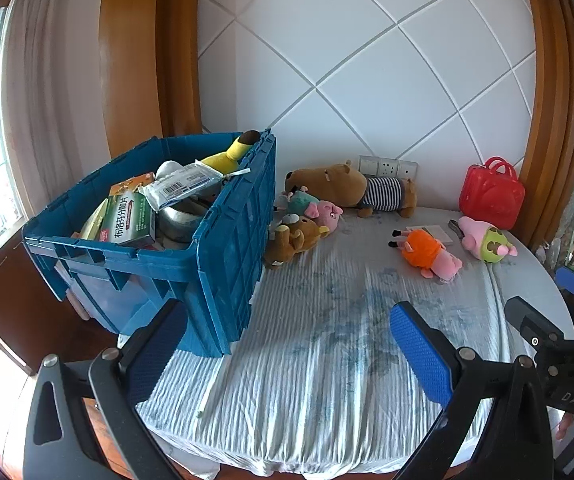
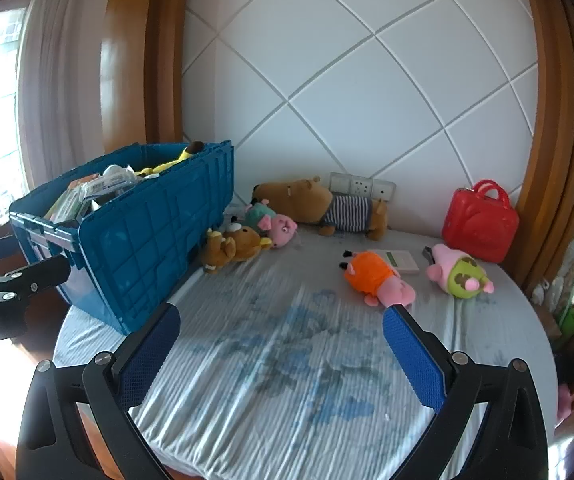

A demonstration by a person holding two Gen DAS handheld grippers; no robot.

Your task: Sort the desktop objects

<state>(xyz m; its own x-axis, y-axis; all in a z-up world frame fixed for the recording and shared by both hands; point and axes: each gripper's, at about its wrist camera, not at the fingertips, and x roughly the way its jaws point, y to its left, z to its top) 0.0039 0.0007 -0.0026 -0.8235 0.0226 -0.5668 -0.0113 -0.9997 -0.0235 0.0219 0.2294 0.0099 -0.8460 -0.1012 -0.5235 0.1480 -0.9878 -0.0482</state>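
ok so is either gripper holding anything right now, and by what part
Nothing is held. The left gripper and the right gripper are both open, with only the striped tablecloth showing between their blue pads.

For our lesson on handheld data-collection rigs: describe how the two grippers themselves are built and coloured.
The left gripper and the right gripper look alike: black angular frames with cut-out slots and silver round bolts, each carrying two flat fingers faced with textured blue pads. In the left wrist view the other unit's black body shows white lettering "DAS".
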